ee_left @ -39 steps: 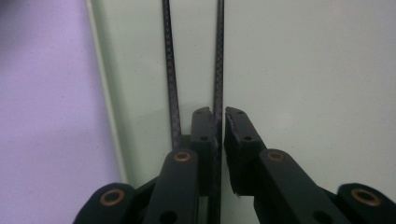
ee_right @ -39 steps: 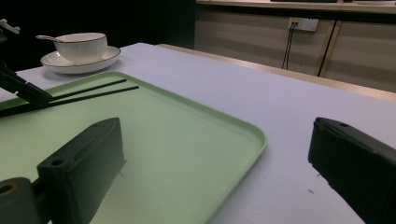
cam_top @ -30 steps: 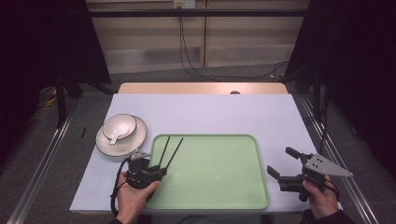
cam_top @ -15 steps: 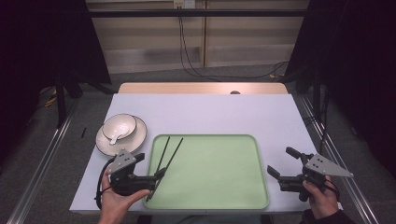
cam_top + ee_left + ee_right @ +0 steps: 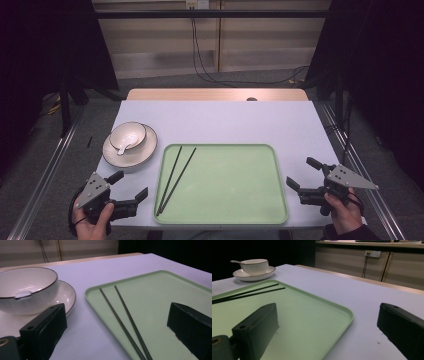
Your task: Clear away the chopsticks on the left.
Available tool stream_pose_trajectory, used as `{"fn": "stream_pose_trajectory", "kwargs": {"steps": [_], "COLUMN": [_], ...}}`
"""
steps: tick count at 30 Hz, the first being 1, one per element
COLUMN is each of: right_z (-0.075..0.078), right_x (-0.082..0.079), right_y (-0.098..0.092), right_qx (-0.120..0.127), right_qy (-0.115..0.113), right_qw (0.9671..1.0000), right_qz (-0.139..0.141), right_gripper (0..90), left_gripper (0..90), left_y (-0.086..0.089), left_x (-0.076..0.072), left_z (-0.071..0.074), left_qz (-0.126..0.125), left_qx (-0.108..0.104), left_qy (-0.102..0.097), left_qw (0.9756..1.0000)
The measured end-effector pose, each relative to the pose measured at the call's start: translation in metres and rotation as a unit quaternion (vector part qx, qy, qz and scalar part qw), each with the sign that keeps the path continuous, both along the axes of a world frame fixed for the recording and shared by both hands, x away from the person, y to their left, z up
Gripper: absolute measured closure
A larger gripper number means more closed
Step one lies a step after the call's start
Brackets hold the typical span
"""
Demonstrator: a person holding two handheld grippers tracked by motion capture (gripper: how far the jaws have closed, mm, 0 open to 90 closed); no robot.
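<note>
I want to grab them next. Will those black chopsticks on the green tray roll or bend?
The chopsticks look thin and straight, so probably stiff and light. Being so slim on the smooth tray, they may skid or roll when nudged.

A lab-like recording booth: black curtains [image 5: 45,75], metal frame rails [image 5: 45,175], loose cables [image 5: 200,55] behind the table [image 5: 220,120].

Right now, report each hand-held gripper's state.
Left hand-held gripper: open, jaws just opened, nothing between them; chopsticks lie on the tray.
Right hand-held gripper: open, holding nothing.
</note>
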State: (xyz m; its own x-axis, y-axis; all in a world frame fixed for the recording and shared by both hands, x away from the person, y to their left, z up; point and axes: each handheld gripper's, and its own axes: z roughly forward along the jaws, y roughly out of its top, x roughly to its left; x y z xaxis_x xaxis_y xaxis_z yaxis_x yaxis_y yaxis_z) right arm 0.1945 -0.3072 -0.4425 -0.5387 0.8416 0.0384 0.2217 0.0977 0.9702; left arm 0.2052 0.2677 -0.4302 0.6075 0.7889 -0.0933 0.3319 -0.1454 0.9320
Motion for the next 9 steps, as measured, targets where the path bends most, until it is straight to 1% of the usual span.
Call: {"fn": "stream_pose_trajectory", "kwargs": {"steps": [1,2,3,4,5,6,7,9], "right_z": [0.0,0.0001,0.0001,0.0003,0.0001,0.0,-0.0001,-0.0009], "right_x": [0.0,0.0,0.0004,0.0001,0.0002,0.0,0.0008,0.0024], "right_y": [0.0002,0.0,0.0,-0.0004,-0.001,-0.0005,-0.0015,-0.0019], "right_qx": [0.0,-0.001,-0.002,-0.006,-0.008,-0.002,-0.005,-0.002], "right_qy": [0.001,0.001,-0.004,-0.006,-0.007,-0.003,-0.002,-0.001], "right_qw": [1.0,1.0,1.0,1.0,0.9999,1.0,1.0,1.0], "right_qz": [-0.002,0.0,0.001,0.002,0.004,0.001,0.001,-0.005], "right_gripper": [3.0,3.0,3.0,3.0,3.0,3.0,3.0,3.2], "left_gripper": [2.4,2.8,2.3,2.4,2.4,2.0,2.0,2.1], "left_y": [0.0022,0.0033,0.0056,0.0066,0.0087,0.008,0.008,0.0066], "left_x": [-0.0013,-0.002,-0.0024,-0.0038,-0.0043,-0.0035,-0.0018,0.0], "left_z": [-0.0025,-0.0045,-0.0034,-0.0029,-0.0021,-0.0023,-0.0027,-0.0024], "left_qz": [0.009,0.021,0.021,0.021,0.025,0.036,0.033,0.031], "left_qx": [-0.004,-0.023,-0.028,-0.035,-0.02,-0.019,-0.025,-0.028], "left_qy": [-0.005,-0.003,0.004,-0.008,-0.013,-0.015,-0.014,-0.012], "left_qw": [0.9999,0.9995,0.9994,0.9992,0.9994,0.999,0.999,0.9991]}}
